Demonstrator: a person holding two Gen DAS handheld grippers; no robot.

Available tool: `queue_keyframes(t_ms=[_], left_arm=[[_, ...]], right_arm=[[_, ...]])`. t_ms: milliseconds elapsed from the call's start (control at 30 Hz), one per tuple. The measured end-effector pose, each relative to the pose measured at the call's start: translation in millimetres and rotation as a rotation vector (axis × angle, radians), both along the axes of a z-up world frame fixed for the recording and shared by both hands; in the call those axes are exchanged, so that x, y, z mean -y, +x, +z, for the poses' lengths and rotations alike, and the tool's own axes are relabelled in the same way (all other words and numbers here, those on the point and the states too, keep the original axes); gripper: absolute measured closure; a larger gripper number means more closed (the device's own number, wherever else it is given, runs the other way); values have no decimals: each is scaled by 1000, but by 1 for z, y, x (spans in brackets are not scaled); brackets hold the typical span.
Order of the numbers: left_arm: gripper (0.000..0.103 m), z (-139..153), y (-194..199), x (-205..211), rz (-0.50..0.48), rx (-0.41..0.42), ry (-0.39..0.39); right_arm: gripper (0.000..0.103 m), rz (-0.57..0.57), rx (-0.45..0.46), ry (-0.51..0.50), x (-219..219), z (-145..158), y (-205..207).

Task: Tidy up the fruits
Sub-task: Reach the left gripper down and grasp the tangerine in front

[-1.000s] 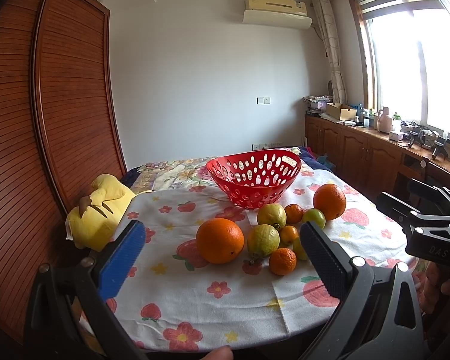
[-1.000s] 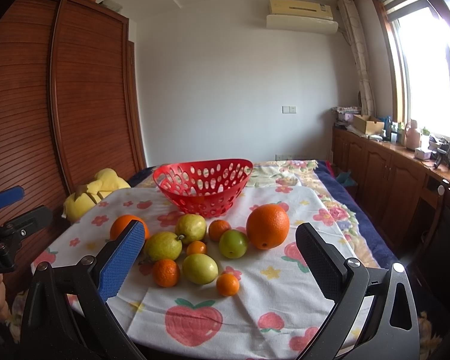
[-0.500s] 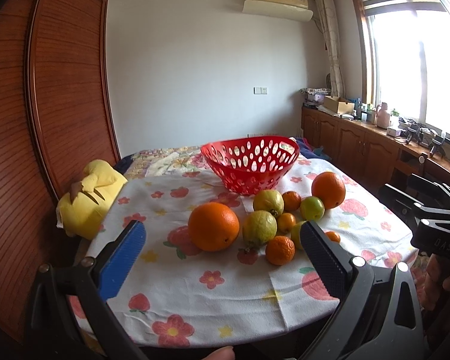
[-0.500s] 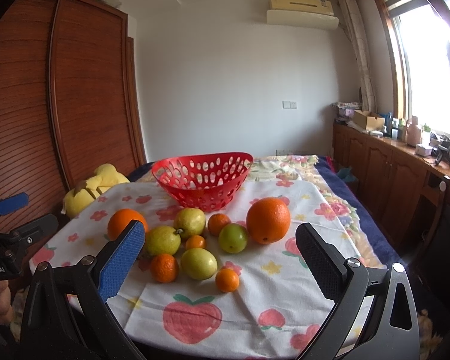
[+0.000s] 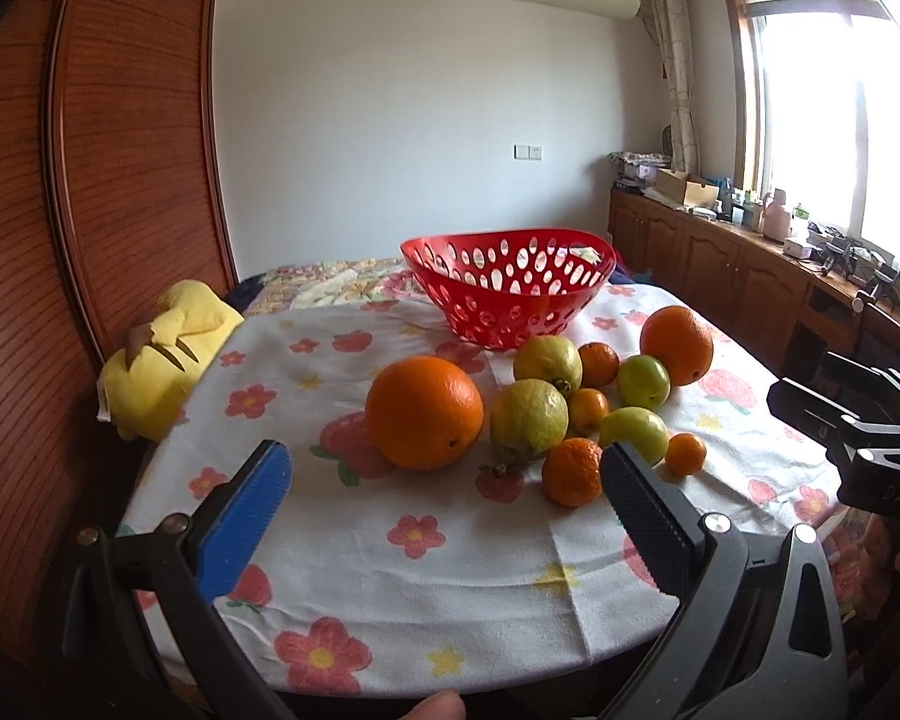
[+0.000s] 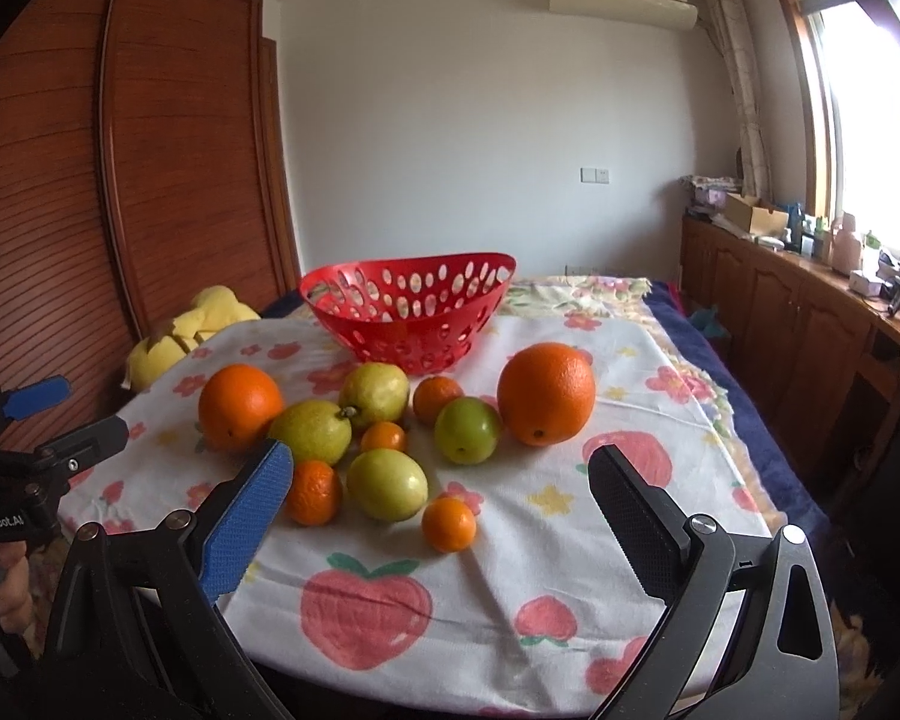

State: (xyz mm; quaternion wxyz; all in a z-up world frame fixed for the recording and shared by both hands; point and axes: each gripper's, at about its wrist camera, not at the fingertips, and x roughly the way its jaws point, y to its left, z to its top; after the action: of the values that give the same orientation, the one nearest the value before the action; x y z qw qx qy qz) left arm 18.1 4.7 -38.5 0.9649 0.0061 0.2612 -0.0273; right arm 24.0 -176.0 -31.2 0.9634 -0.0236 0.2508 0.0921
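Note:
An empty red perforated basket (image 5: 507,294) (image 6: 411,309) stands at the back of a table with a flowered cloth (image 5: 402,546). In front of it lie two big oranges (image 5: 424,412) (image 6: 546,394), several yellow-green fruits (image 5: 528,420) (image 6: 386,484) and several small tangerines (image 5: 572,471) (image 6: 448,524). My left gripper (image 5: 444,498) is open and empty over the near edge, facing the left orange. My right gripper (image 6: 441,504) is open and empty, near the small tangerine. Each gripper shows at the side of the other's view (image 5: 858,432) (image 6: 36,420).
A yellow plush toy (image 5: 162,354) lies at the table's left edge by a wooden wardrobe (image 5: 90,180). A bed with a patterned cover (image 6: 576,291) is behind the table. Wooden cabinets (image 5: 720,264) with clutter run along the right wall under a window.
Both grippers have moved closer to the fruit; the fruits look larger and nearer. Both stay open. Nothing on the table has moved.

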Motion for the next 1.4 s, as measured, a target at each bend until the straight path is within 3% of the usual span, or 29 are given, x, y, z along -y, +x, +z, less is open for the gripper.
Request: queue_keyframes(t_ms=[267,633,767,933,1067,1133,1300,1400], left_arm=[[0,-20,18,7,-41,-53,8],[0,-35,35,22,-130,-108,8],[0,-41,39,26,-172,-126,-13],[2,-47,46,31,-212,-156,-43],[5,-51,53,37,-228,-184,-37],[6,-54,56,38,-238,-198,-47],[12,-59,64,43,-257,-219,-86],[23,-61,69,47,-260,-226,-90]], right_arm=[[12,26,-67,-37,1,-24,20],[43,97,-212,-64,-5,-58,56],[45,109,-256,-32,0,-65,61],[47,118,-270,-61,-2,-71,65],[52,118,-289,-69,0,-77,68],[70,118,-291,-60,2,-78,68],[71,114,-276,-25,10,-74,63],[71,109,-258,-24,10,-71,58]])
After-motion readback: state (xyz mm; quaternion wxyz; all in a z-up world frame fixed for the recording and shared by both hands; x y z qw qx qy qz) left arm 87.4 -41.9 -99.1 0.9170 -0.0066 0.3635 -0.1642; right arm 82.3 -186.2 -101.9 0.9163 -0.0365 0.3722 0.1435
